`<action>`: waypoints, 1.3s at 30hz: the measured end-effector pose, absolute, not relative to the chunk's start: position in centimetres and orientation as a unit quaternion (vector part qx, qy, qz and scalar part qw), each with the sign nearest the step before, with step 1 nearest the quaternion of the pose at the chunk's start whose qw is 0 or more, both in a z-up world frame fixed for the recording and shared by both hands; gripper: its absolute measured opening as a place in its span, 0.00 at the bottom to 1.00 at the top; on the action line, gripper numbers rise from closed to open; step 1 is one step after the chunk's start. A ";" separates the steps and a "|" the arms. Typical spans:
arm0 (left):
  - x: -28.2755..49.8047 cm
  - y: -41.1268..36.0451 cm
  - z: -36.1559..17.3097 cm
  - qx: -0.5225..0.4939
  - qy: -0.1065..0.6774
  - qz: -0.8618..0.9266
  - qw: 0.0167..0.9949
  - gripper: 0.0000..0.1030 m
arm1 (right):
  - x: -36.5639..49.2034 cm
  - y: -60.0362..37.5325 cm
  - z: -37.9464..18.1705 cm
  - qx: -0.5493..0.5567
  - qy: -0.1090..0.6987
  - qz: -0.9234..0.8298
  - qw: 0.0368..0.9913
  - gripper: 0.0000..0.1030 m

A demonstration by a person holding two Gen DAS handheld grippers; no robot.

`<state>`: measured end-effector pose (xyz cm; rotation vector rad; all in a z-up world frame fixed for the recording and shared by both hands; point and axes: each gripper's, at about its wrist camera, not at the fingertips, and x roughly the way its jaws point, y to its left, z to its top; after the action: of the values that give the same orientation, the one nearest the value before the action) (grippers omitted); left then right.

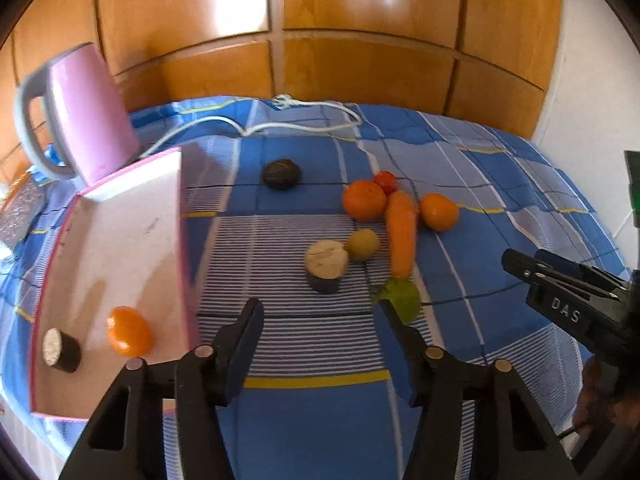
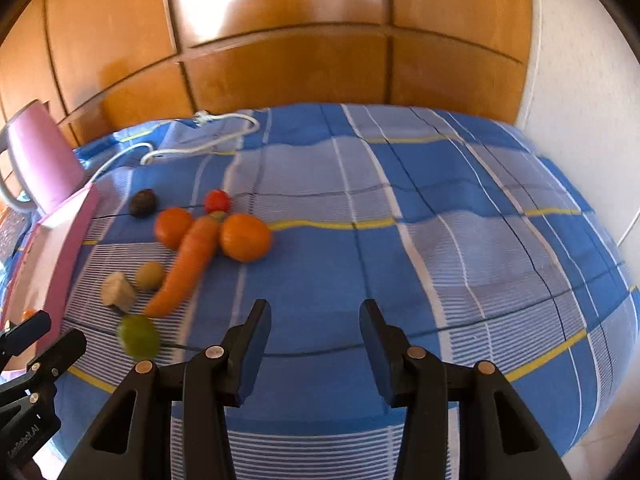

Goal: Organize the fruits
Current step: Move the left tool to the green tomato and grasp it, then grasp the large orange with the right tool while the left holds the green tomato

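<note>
A pink-edged white box [image 1: 120,248] lies at the left and holds an orange fruit [image 1: 129,331] and a cut dark piece [image 1: 61,350]. On the blue checked cloth lie a carrot [image 1: 402,236], two oranges [image 1: 363,200] [image 1: 439,212], a red tomato [image 1: 386,181], a yellow-green fruit [image 1: 362,244], a cut pale piece [image 1: 326,263], a green fruit [image 1: 401,297] and a dark round fruit [image 1: 281,174]. My left gripper [image 1: 318,316] is open and empty just before the green fruit. My right gripper [image 2: 314,316] is open and empty, right of the carrot [image 2: 186,262].
A pink kettle [image 1: 86,116] stands behind the box, its white cord [image 1: 256,128] running across the back of the cloth. Wooden cabinet doors [image 1: 320,20] rise behind. A white wall [image 2: 580,80] is at the right. The cloth [image 2: 460,240] right of the fruit is bare.
</note>
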<state>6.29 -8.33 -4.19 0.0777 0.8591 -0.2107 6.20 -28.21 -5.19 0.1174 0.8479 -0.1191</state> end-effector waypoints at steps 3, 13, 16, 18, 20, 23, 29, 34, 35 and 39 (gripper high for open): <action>6.5 -9.5 -4.8 0.046 0.419 -0.115 0.900 0.54 | 6.4 -28.9 -5.6 0.067 0.418 -0.058 0.904 0.45; 7.8 -11.9 -5.9 0.048 0.418 -0.146 0.895 0.55 | 8.0 -27.8 -5.9 0.076 0.429 -0.015 0.900 0.45; 8.5 -12.3 -6.8 0.046 0.428 -0.151 0.890 0.48 | 8.6 -27.4 -5.9 0.085 0.433 0.000 0.897 0.45; 8.8 -12.4 -7.6 0.039 0.440 -0.162 0.882 0.32 | 8.9 -27.3 -6.0 0.092 0.436 0.005 0.895 0.45; 8.7 -12.2 -7.7 0.035 0.436 -0.164 0.884 0.32 | 9.3 -27.2 -6.1 0.097 0.439 0.009 0.893 0.45; 8.5 -11.6 -7.4 0.029 0.431 -0.157 0.888 0.32 | 9.9 -27.0 -6.0 0.099 0.437 0.021 0.894 0.45; 8.7 -10.1 -7.8 0.029 0.420 -0.132 0.897 0.32 | 12.1 -26.2 -6.0 0.088 0.430 0.026 0.898 0.45; 8.8 -9.8 -8.0 0.021 0.415 -0.129 0.901 0.33 | 14.2 -25.6 -7.0 0.070 0.439 0.026 0.895 0.45; 8.8 -9.8 -8.1 0.021 0.414 -0.129 0.901 0.33 | 14.4 -25.6 -7.3 0.070 0.443 0.028 0.894 0.43; 8.8 -9.7 -8.2 0.017 0.410 -0.130 0.903 0.32 | 14.5 -25.4 -7.8 0.057 0.437 0.033 0.897 0.39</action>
<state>8.80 -9.69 -8.15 0.0348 0.8481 -0.2678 14.53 -25.38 -7.77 0.1188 0.9053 0.0681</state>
